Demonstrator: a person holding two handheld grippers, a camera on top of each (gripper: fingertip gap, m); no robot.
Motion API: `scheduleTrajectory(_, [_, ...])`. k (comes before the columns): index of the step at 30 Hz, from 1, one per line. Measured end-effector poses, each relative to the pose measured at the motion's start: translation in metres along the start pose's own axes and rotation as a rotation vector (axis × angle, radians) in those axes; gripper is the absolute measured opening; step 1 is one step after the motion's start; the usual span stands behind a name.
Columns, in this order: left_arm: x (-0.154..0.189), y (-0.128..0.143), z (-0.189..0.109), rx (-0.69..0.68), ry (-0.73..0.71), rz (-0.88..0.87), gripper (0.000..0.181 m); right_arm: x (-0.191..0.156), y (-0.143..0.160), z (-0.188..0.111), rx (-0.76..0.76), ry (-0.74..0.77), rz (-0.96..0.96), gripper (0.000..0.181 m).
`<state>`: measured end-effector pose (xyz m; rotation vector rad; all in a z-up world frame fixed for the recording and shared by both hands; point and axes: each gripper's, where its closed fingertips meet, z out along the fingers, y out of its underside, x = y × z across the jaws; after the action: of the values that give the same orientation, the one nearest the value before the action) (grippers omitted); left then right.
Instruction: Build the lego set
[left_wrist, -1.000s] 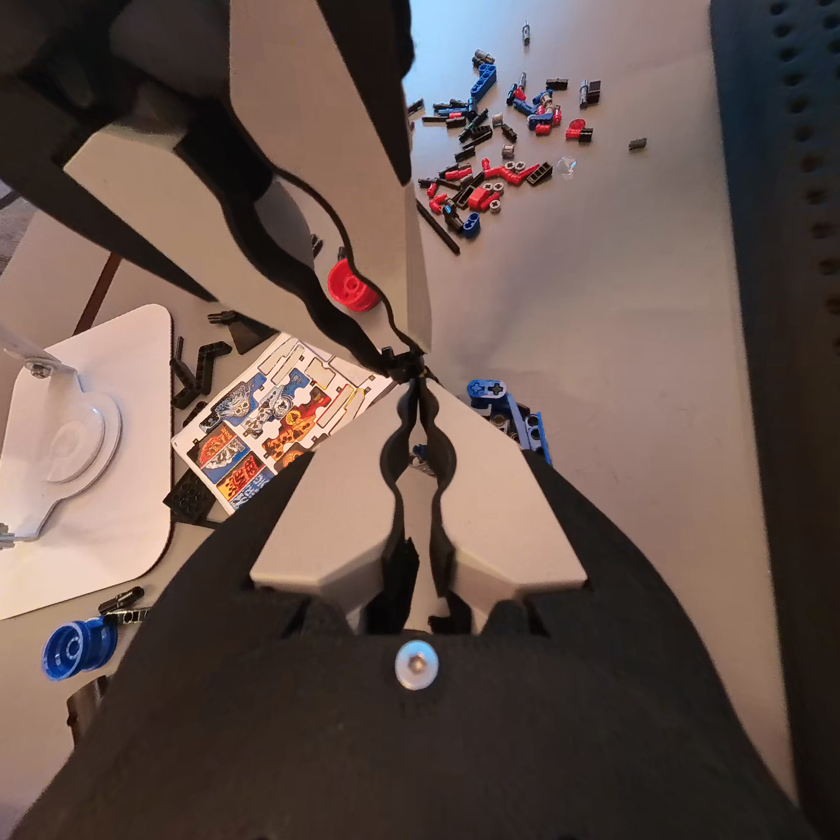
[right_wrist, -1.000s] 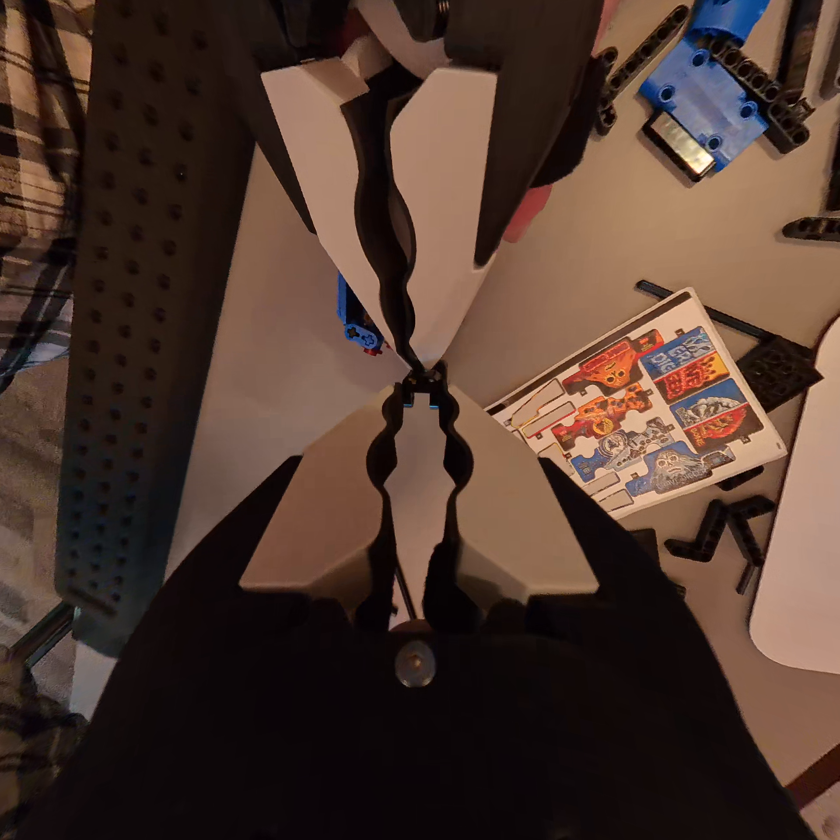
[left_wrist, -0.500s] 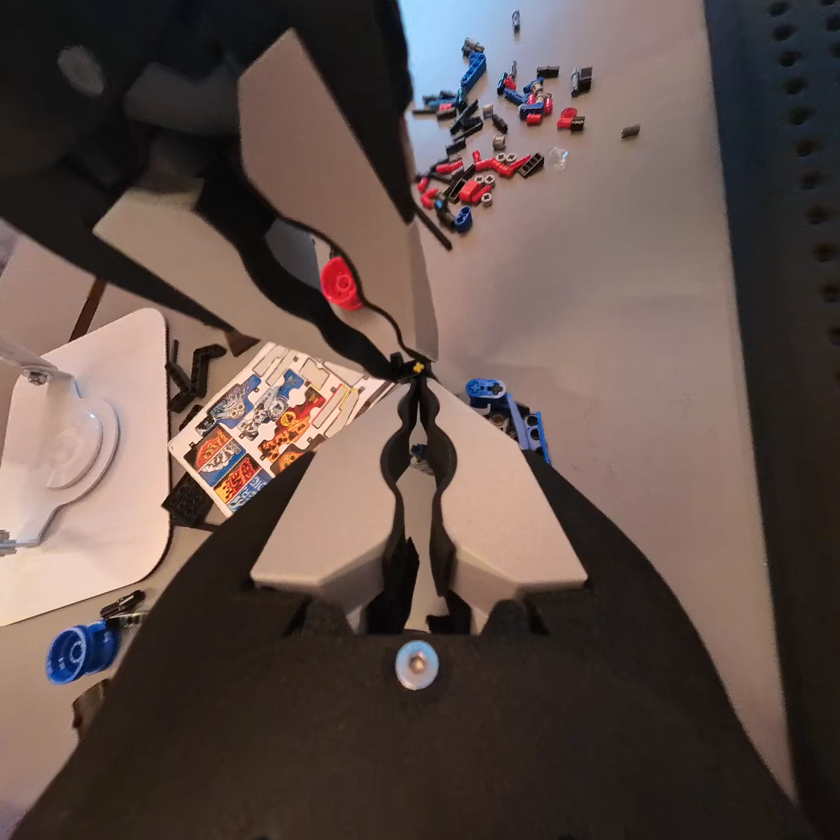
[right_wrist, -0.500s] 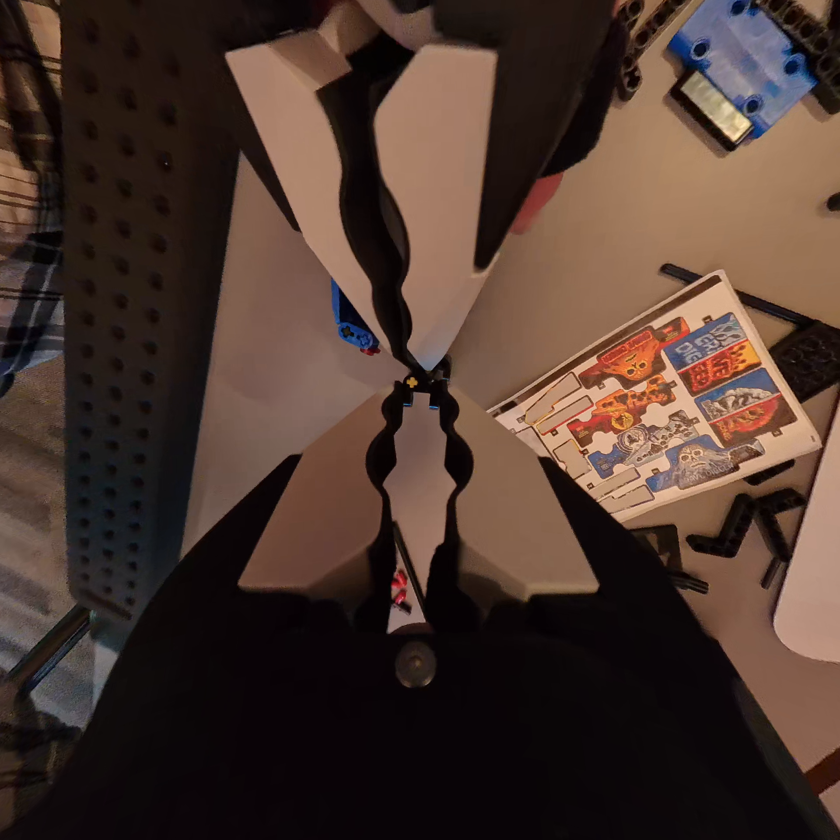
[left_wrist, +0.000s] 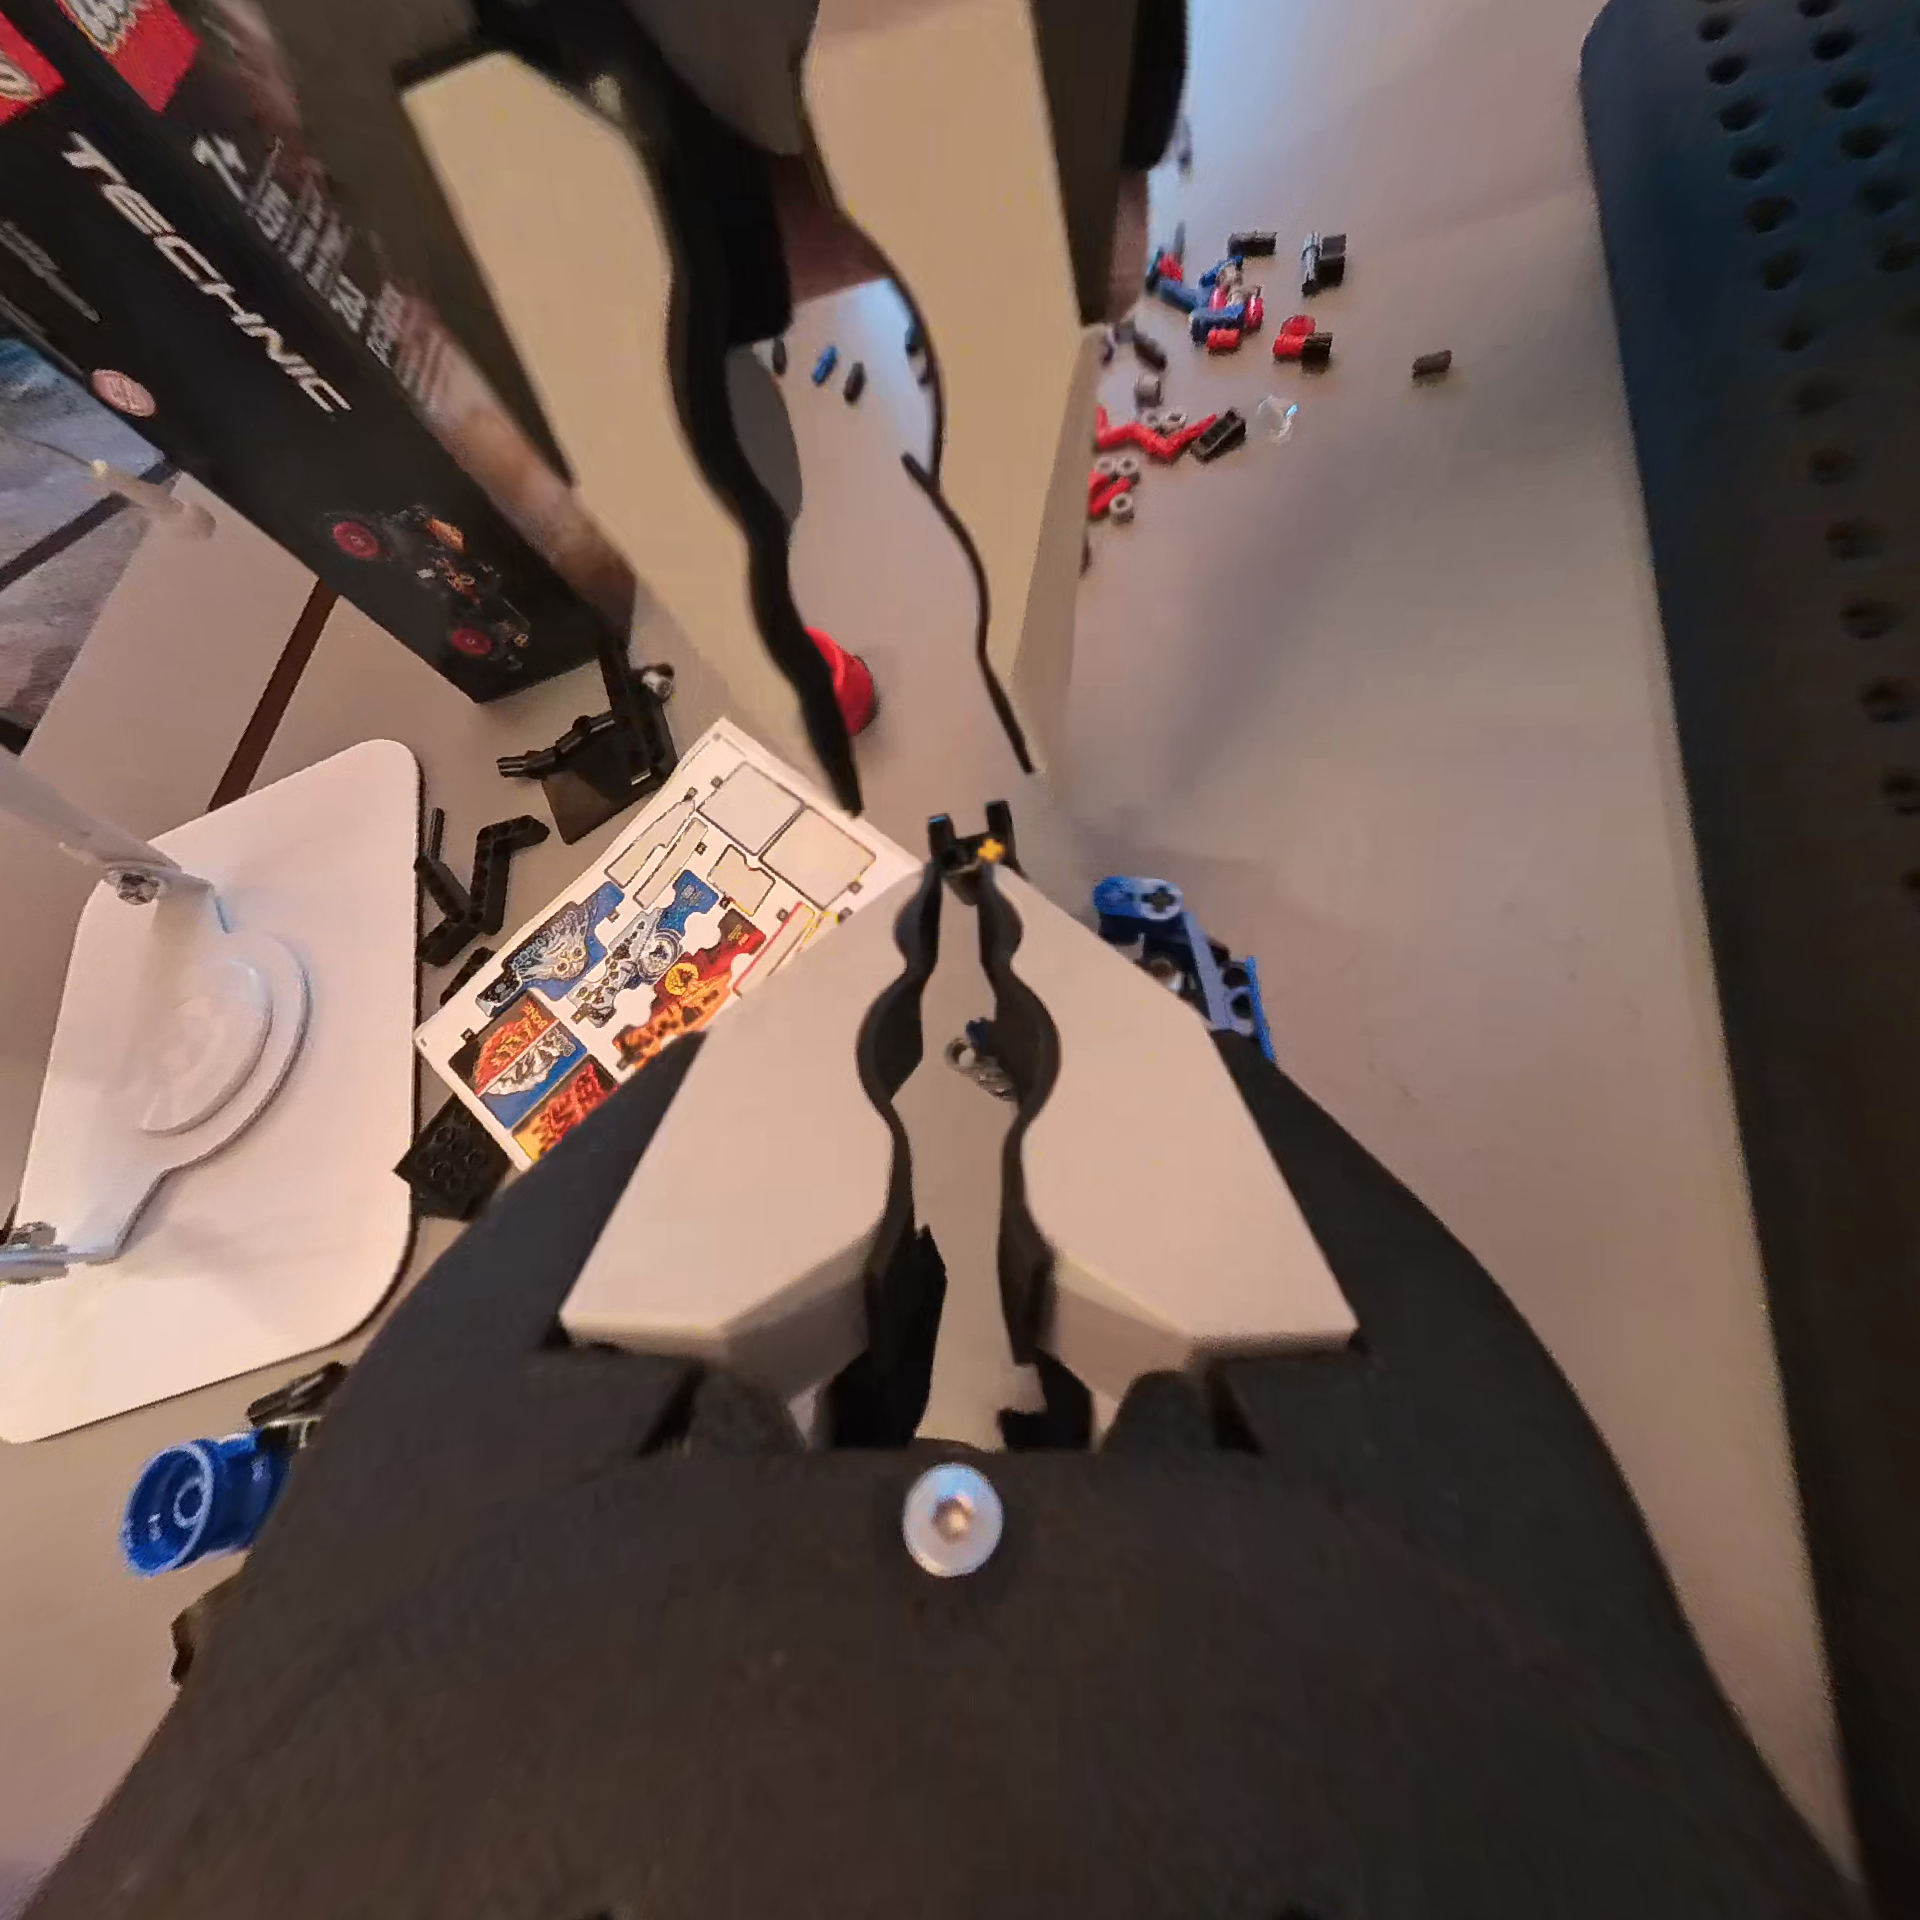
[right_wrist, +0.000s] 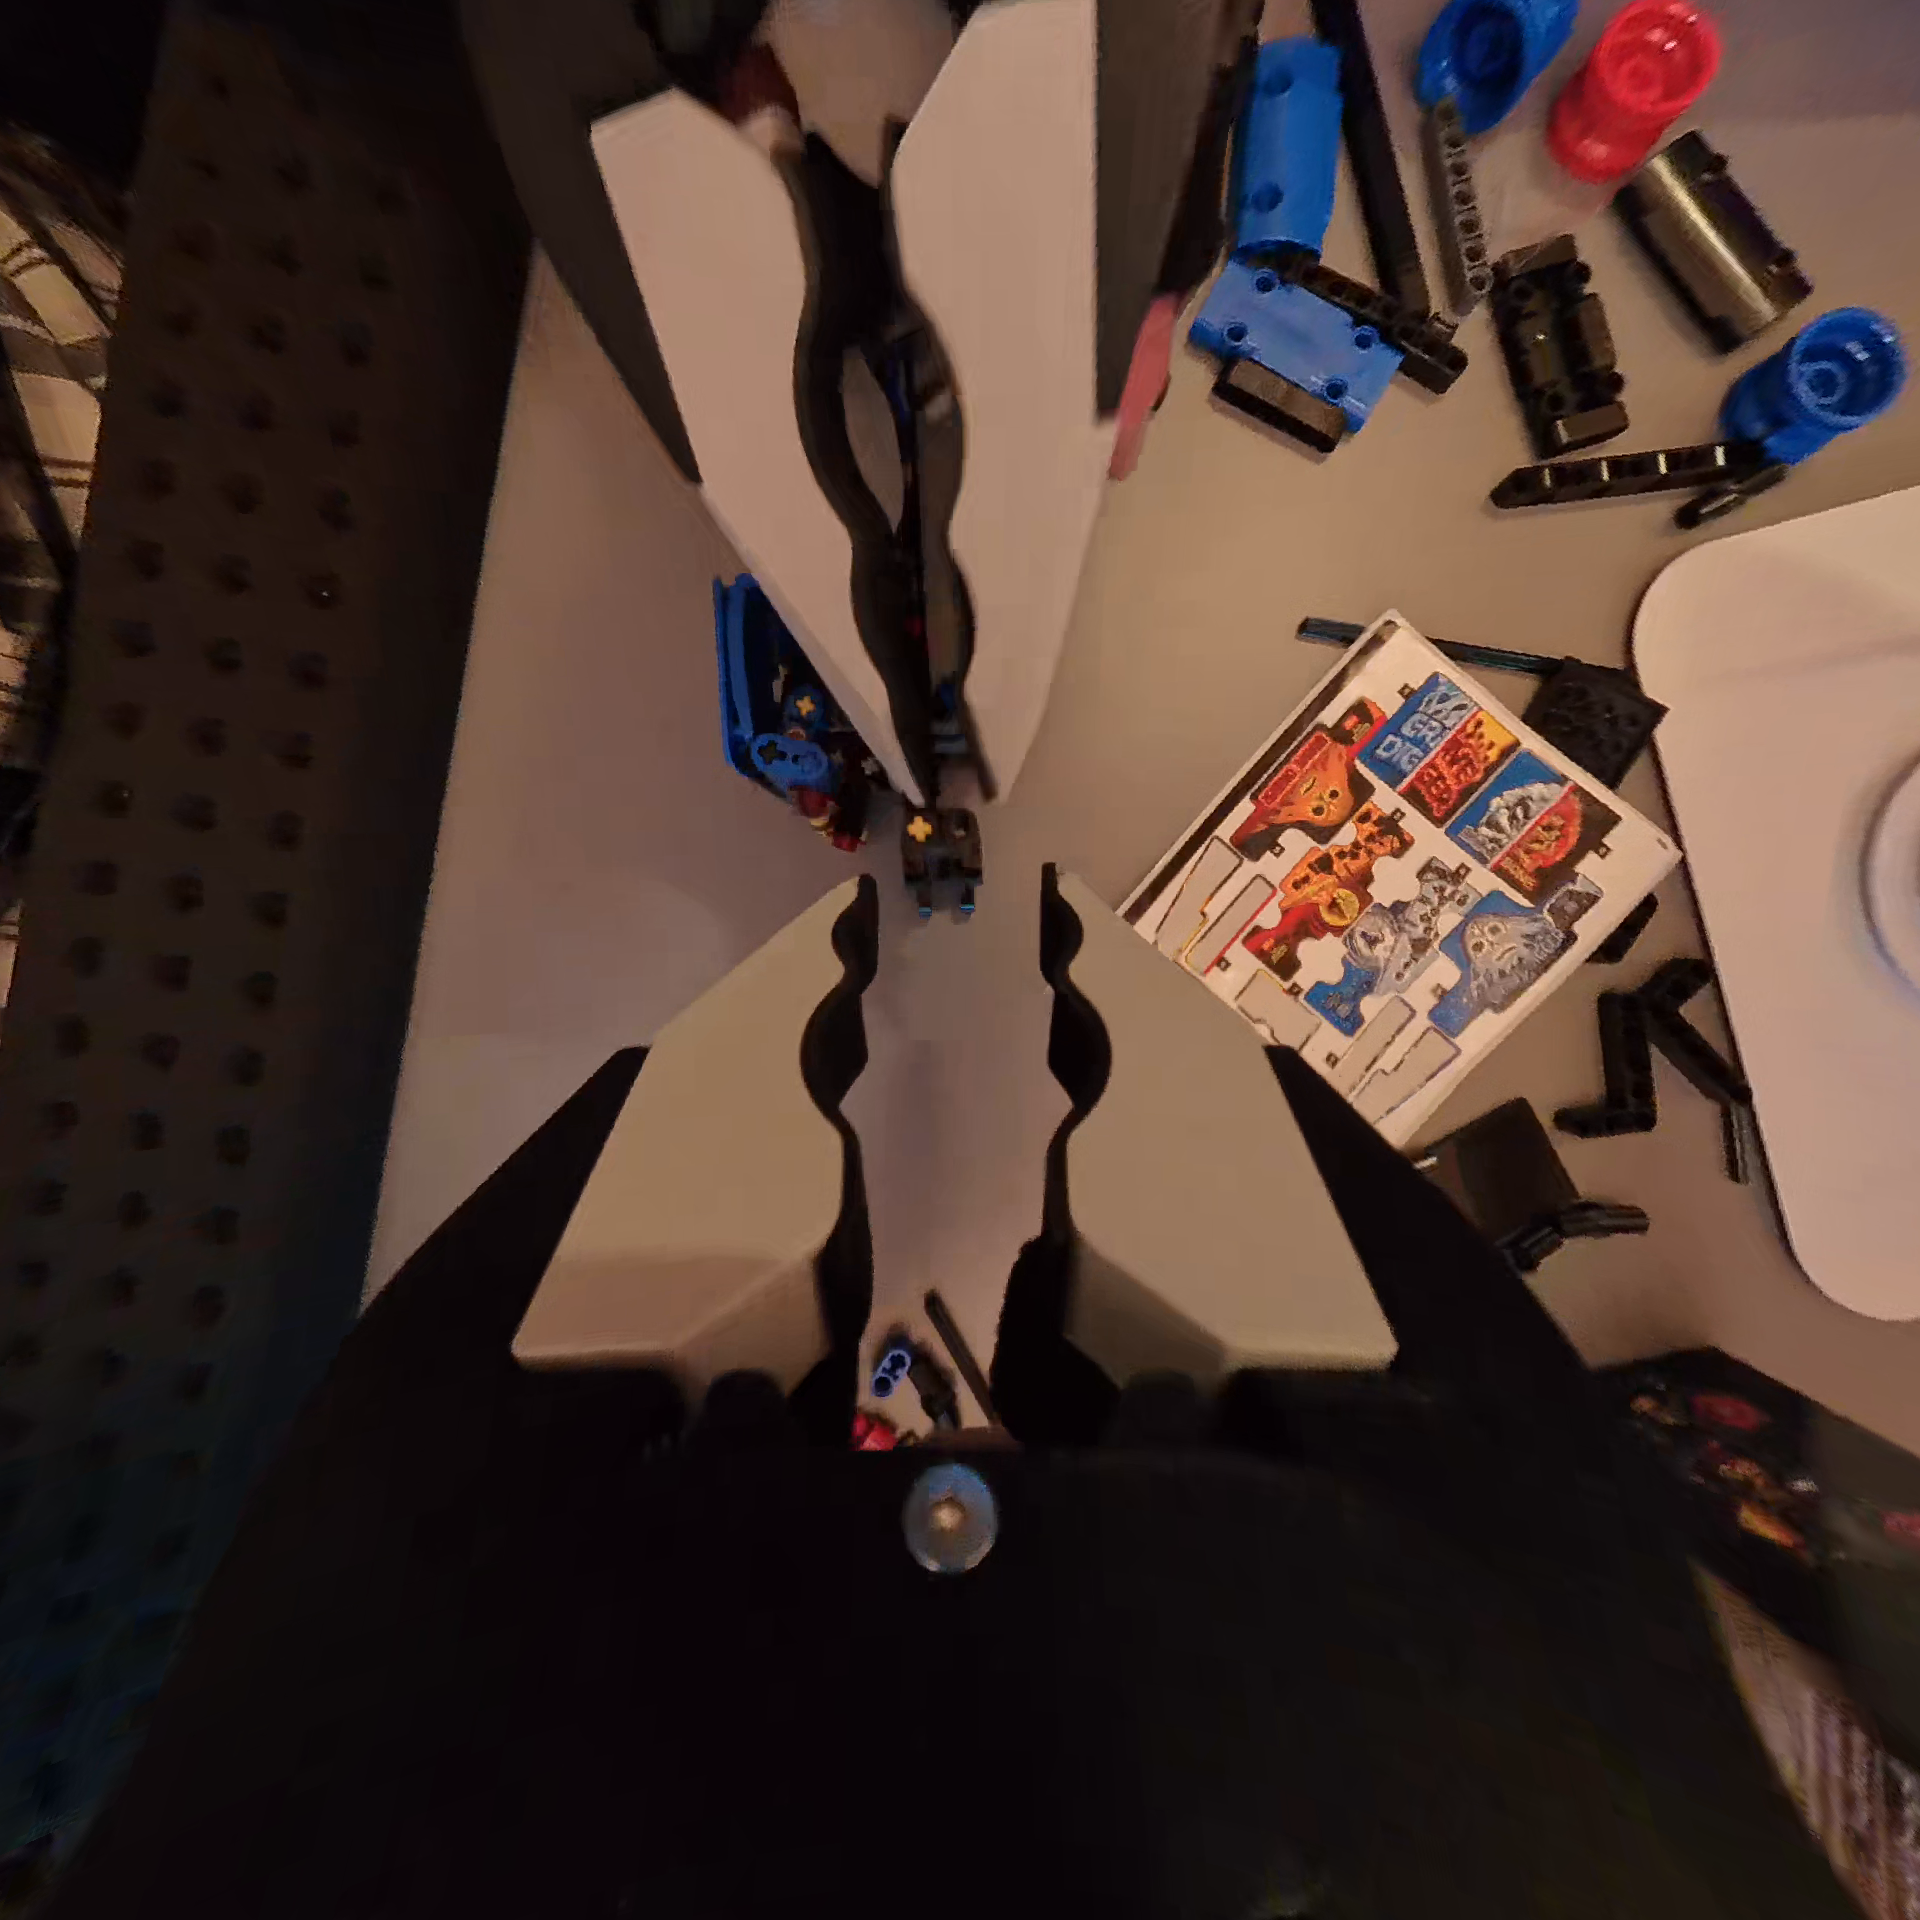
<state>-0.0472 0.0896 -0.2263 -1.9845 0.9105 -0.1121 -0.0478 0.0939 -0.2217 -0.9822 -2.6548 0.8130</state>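
My left gripper (left_wrist: 966, 883) is shut on a small black Lego piece with a yellow axle end (left_wrist: 975, 847), held above the table. It also shows in the right wrist view (right_wrist: 940, 847), at the tips of the left gripper (right_wrist: 940, 795). My right gripper (right_wrist: 956, 888) is open and empty, its fingertips just short of the piece on either side. In the left wrist view the right gripper (left_wrist: 935, 779) comes in from the top with its jaws apart. A blue partial assembly (left_wrist: 1184, 956) lies on the table under the grippers and also shows in the right wrist view (right_wrist: 769, 717).
A sticker sheet (left_wrist: 665, 945) (right_wrist: 1403, 894) lies beside a white stand base (left_wrist: 208, 1091). The black Lego box (left_wrist: 260, 343) stands at the back left. Loose red, blue and black parts (left_wrist: 1195, 343) lie farther off. Wheel hubs (right_wrist: 1631, 83) and a blue block (right_wrist: 1288, 291) lie nearby. A dark perforated panel (left_wrist: 1787, 727) borders the table. My left and right fingertips are right by each other. The dark perforated panel (left_wrist: 1787, 727) lies around 15 centimetres away from my right fingertips. It turns up in the right wrist view (right_wrist: 310, 1009) as well.
Both grippers were pinching the small piece tip to tip. My right gripper has opened and drawn back a little. The left gripper keeps the piece.
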Motion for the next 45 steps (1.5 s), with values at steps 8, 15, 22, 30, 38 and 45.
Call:
scheduleTrajectory(8, [0.000, -0.012, -0.035, 0.113, 0.083, -0.102, 0.035, -0.012, 0.027, -0.006, 0.081, 0.120, 0.066, 0.029])
scheduleTrajectory(15, [0.027, 0.002, -0.046, 0.018, 0.193, -0.045, 0.059, -0.016, 0.040, -0.001, 0.172, 0.171, 0.082, 0.025])
scheduleTrajectory(22, [0.041, 0.031, -0.033, -0.158, 0.205, 0.009, 0.058, -0.007, 0.025, 0.022, 0.249, 0.203, 0.084, 0.031])
scheduleTrajectory(30, [0.046, 0.033, -0.024, -0.152, 0.228, 0.027, 0.048, -0.019, 0.006, 0.036, 0.391, 0.096, 0.093, 0.010])
scheduleTrajectory(38, [0.042, 0.025, -0.027, -0.079, 0.239, -0.013, 0.048, -0.020, -0.001, 0.021, 0.470, 0.065, 0.125, 0.005])
scheduleTrajectory(45, [0.027, 0.013, -0.032, 0.024, 0.208, -0.075, 0.047, -0.005, -0.001, -0.012, 0.584, 0.111, 0.189, 0.015])
